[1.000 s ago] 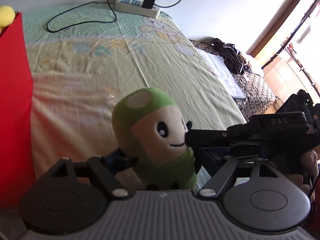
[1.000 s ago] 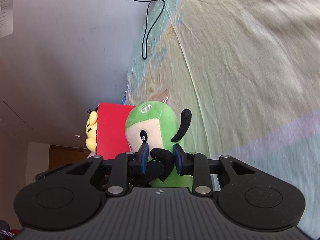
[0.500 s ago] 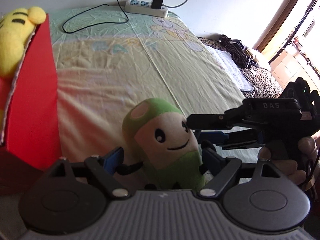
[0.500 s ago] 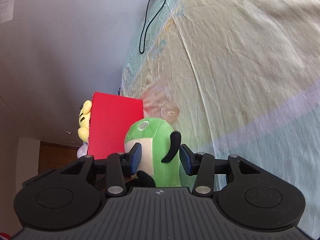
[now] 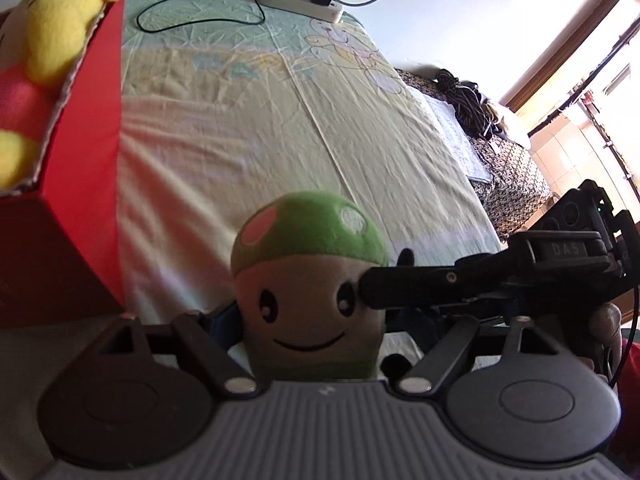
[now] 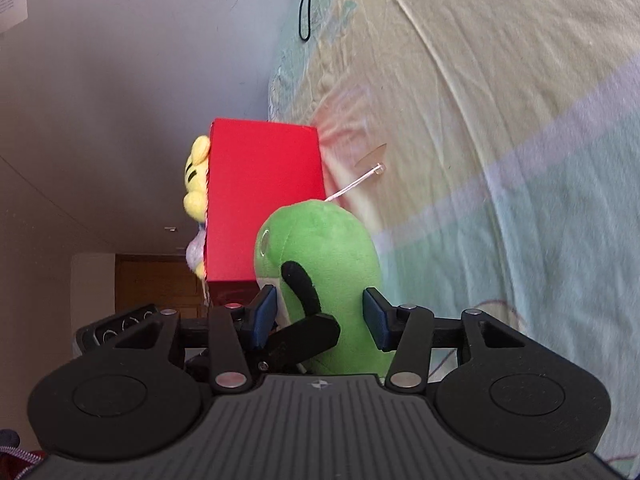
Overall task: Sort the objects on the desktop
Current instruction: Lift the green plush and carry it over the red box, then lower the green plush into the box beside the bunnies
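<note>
- Clearly the green plush toy is soft and light; grip its squashy middle.
- Left tongs hold it.
- Right tongs gape wide around it.

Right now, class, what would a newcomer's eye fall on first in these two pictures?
The smiling green plush toy stands on the bed sheet, between the fingers of both grippers. Left of it sits a red box with a yellow plush toy inside.
</note>
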Demonstrator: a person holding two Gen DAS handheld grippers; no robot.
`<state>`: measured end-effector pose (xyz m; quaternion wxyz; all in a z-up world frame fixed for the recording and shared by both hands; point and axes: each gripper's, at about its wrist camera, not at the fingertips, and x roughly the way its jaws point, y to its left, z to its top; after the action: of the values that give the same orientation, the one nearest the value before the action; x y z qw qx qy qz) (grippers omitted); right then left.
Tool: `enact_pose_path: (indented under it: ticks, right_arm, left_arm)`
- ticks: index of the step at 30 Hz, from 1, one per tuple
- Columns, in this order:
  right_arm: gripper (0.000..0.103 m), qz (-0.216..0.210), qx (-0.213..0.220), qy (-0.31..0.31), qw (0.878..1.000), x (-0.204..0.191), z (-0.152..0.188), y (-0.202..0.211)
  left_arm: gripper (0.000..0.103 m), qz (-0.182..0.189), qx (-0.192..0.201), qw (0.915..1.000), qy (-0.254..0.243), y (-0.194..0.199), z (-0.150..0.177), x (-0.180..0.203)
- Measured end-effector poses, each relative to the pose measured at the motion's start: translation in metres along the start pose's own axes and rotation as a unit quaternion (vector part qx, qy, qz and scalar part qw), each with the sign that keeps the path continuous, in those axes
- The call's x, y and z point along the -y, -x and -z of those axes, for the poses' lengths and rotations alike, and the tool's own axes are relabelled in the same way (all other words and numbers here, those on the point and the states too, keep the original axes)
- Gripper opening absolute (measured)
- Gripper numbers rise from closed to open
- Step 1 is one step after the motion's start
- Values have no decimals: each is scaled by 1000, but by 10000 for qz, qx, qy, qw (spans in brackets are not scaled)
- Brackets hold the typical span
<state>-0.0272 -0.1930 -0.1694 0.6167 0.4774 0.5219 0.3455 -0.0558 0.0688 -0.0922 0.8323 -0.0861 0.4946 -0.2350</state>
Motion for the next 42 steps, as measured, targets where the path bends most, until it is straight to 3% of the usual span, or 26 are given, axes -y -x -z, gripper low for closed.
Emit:
enact_pose_path:
  ticks: [4,8,15,19,28,34,42]
  right_arm:
    - [50,-185,-51,29,9998,-10,18,8]
    - [50,-257,6,215,9994,-30,30,6]
    - [50,-538,349,831,9945,-83,50,-3]
    - [50,-689,523,1121,9899,-113,64,-26]
    - [51,-972,582,1958,9741,-187,76,-122]
    - [50,-938,569,2268,9677,-207,69,-189]
    - [47,-359,704,2555,9636,-210,59,-238]
  left_arm:
    - [83,-118,130,9991,-375,22,6,10]
    - [83,16,348,9983,-467,48,6,4]
    - [83,90,1048,9900,-938,111,4,-12]
    - [83,13,1428,9837,-1096,152,5,-40]
    - [83,-400,2160,9689,-1143,226,5,-128]
    - [83,-618,2275,9660,-1058,236,-4,-195]
    - [83,-917,1953,9713,-997,209,-18,-246]
